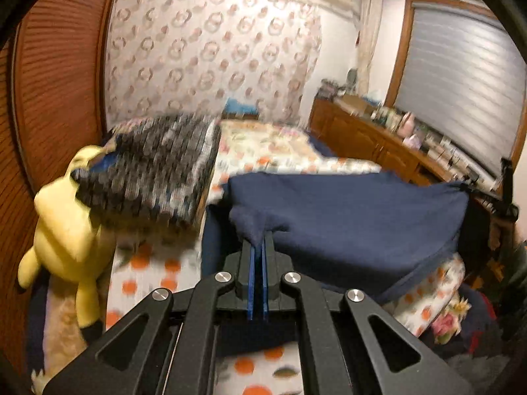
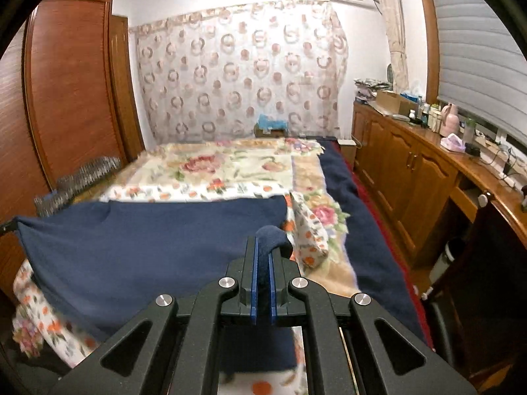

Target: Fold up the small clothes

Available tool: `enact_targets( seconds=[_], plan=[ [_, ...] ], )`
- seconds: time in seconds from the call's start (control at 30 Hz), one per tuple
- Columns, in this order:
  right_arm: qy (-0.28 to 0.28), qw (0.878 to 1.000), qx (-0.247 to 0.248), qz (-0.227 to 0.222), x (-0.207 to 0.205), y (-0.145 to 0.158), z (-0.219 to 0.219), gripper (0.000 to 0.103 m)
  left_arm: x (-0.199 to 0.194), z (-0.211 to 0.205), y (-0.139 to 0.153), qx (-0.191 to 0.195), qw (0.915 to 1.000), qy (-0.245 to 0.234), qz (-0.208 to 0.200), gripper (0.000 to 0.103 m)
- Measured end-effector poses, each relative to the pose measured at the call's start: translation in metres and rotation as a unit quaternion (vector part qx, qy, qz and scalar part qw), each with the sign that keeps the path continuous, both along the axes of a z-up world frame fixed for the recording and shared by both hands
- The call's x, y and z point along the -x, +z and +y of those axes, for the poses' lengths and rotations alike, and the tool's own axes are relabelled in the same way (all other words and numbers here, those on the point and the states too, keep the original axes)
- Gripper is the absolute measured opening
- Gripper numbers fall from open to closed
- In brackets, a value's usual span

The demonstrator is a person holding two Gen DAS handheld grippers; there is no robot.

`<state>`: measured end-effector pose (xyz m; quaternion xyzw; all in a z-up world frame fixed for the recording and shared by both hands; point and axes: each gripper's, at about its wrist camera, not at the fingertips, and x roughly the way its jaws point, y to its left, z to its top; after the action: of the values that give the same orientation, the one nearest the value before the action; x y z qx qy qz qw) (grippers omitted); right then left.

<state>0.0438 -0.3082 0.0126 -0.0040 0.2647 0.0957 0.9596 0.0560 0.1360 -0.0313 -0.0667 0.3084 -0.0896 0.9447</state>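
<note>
A navy blue garment (image 1: 346, 217) hangs stretched between my two grippers above the flowered bed (image 1: 273, 151). My left gripper (image 1: 258, 240) is shut on one corner of it. My right gripper (image 2: 263, 247) is shut on the other corner, with a fold of the navy garment (image 2: 131, 250) bunched over its fingertips. In the left wrist view the right gripper (image 1: 504, 197) shows at the far right edge, holding the cloth's other end. The cloth's lower part drapes down toward the bedspread (image 2: 230, 171).
A yellow plush toy (image 1: 66, 227) and a grey patterned pillow (image 1: 154, 171) lie at the bed's left by the wooden wardrobe (image 2: 72, 82). A wooden sideboard (image 2: 411, 164) with bottles runs along the right wall. A dark blue blanket (image 2: 359, 230) covers the bed's right side.
</note>
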Motion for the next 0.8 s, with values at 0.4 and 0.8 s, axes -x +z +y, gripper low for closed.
enact_targets(
  seconds=[0.4, 0.8],
  plan=[
    [-0.015, 0.997, 0.036, 0.063, -0.014, -0.053, 0.017, 0.029, -0.004, 0.001, -0.045, -0.016, 0.9982, 0.025, 0.052, 0.042],
    [0.014, 0.999, 0.026, 0.020, 0.014, -0.037, 0.042, 0.065, -0.002, -0.001, -0.047, -0.013, 0.9980, 0.034, 0.051, 0.078]
  ],
)
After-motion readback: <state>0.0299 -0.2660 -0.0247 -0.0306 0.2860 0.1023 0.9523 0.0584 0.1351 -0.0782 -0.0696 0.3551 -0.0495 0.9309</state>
